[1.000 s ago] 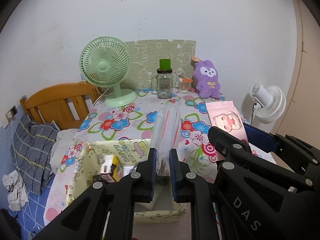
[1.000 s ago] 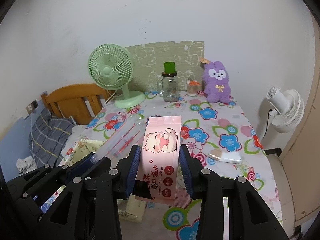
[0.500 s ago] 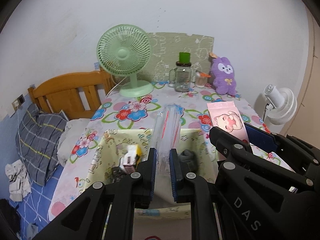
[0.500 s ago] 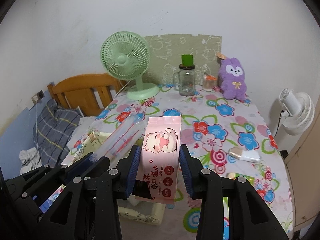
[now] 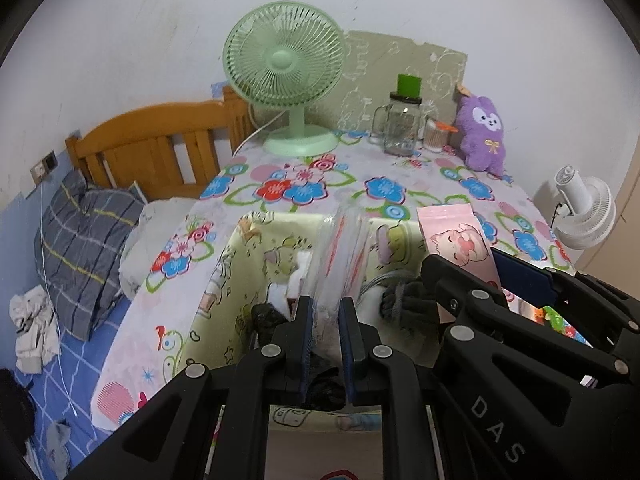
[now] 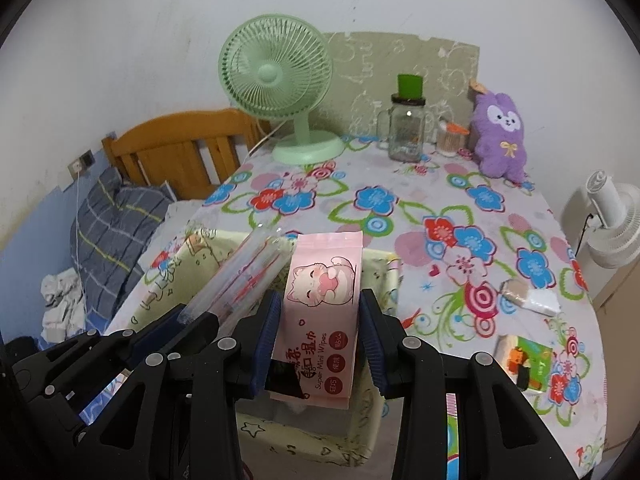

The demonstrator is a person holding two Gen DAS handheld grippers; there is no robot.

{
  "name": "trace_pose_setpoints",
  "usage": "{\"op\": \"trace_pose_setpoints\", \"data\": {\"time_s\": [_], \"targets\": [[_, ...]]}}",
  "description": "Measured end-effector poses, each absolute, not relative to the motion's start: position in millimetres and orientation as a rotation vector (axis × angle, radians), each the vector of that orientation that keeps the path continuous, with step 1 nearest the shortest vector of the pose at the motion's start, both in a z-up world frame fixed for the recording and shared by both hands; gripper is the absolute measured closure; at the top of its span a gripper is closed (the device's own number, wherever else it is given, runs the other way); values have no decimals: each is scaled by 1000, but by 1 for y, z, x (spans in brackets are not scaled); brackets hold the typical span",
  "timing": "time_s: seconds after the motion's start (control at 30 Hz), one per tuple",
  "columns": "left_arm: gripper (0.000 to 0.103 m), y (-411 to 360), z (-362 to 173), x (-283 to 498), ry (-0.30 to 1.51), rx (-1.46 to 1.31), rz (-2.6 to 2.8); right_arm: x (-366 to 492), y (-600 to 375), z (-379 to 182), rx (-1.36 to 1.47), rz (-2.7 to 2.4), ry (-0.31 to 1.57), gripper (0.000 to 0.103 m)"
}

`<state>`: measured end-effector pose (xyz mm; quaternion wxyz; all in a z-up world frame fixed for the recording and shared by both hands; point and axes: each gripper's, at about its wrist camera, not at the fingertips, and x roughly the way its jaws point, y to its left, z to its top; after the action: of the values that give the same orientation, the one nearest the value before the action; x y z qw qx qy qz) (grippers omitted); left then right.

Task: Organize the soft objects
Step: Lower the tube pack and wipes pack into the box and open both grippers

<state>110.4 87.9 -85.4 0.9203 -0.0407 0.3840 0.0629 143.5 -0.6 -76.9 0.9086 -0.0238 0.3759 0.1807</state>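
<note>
The left gripper (image 5: 323, 318) is pressed together on a clear packet (image 5: 344, 248) with red stripes, which stands up from the blue pads toward 12 o'clock and hangs over the open bin (image 5: 224, 264). The right gripper (image 6: 320, 324) pinches a pink wipes pack (image 6: 322, 300) with a cartoon cat on it; the pads press both long sides of the pack and the pack stands upright between them, also above the bin. In the left view the right gripper is at 3 o'clock, just beside the left one, and the pink pack is seen there to the right of the clear packet, the two near but apart. Inside the bin lie a dark knitted thing (image 5: 404, 296), some white soft pieces (image 5: 298, 276) and a black thing at the near wall; what they are exactly I cannot tell. The bin stands at the near left part of a table (image 6: 400, 184) with a flowered cloth. At the far edge of the table, at 12 o'clock, stand a green fan (image 6: 276, 76), a glass jar (image 6: 406, 130) with a green cup on its lid, and a purple plush (image 6: 502, 136) toward 1 o'clock. At 4 o'clock in the right view a small white packet (image 6: 532, 298) and a green box (image 6: 528, 360) lie on the cloth. A bed with a wooden headboard (image 5: 160, 148) and a grey checked pillow (image 5: 84, 240) is at 9 o'clock, and a white fan (image 5: 588, 212) stands at 3 o'clock beside the table.
</note>
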Motion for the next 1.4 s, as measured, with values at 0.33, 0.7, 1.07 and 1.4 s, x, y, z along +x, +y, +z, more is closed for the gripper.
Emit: {"op": "trace_pose_setpoints", "data": {"time_s": [0.33,0.7,1.07,1.4], "targets": [[85,100,-106,115,858,-102,143,149,16,-99,-68,397,845,60],[64,104,-113,120,876,-104,142,158,23,-112,-54,415,887,58],[33,98,-106,121,849,-112,108,159,16,-105,-31,406,867,21],[19,90,-97,118,836,-120,83,155,6,-96,-15,412,858,20]]}}
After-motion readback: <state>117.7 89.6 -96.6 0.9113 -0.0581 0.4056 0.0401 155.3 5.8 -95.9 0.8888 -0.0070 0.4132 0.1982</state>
